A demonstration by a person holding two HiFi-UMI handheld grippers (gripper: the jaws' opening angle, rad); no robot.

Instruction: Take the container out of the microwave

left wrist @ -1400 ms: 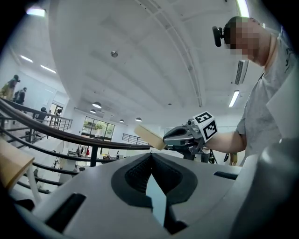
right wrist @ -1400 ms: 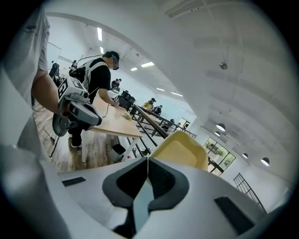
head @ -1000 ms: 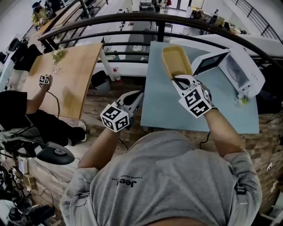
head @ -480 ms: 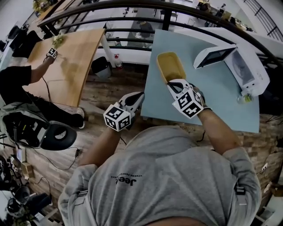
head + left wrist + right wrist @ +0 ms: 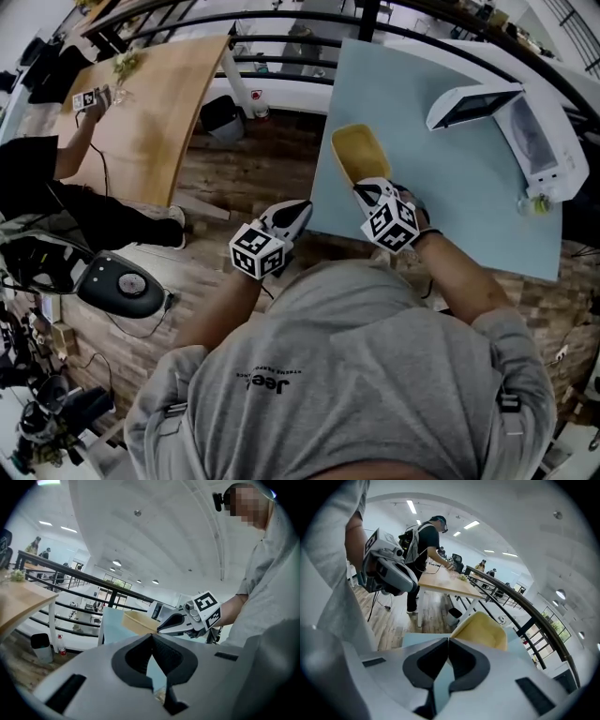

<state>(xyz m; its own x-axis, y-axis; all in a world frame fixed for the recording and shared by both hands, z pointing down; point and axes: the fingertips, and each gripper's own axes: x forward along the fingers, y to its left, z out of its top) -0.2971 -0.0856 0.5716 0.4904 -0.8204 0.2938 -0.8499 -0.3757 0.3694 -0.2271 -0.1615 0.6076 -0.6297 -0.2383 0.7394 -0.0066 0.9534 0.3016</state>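
The yellow container is over the near left part of the light blue table, well away from the white microwave, whose door stands open. My right gripper is shut on the container's near rim; in the right gripper view the jaws meet at that rim of the container. I cannot tell whether the container touches the table. My left gripper hangs shut and empty just off the table's left edge. From the left gripper view I see the container and the right gripper.
A wooden table stands to the left across a wood-floor gap, with a person working at it. A black railing runs along the far side. A small green object sits by the microwave. A dark round device lies on the floor.
The right gripper has drawn the yellow container away from the microwave toward the table's near left edge. The left gripper has stayed beside the table, still shut.
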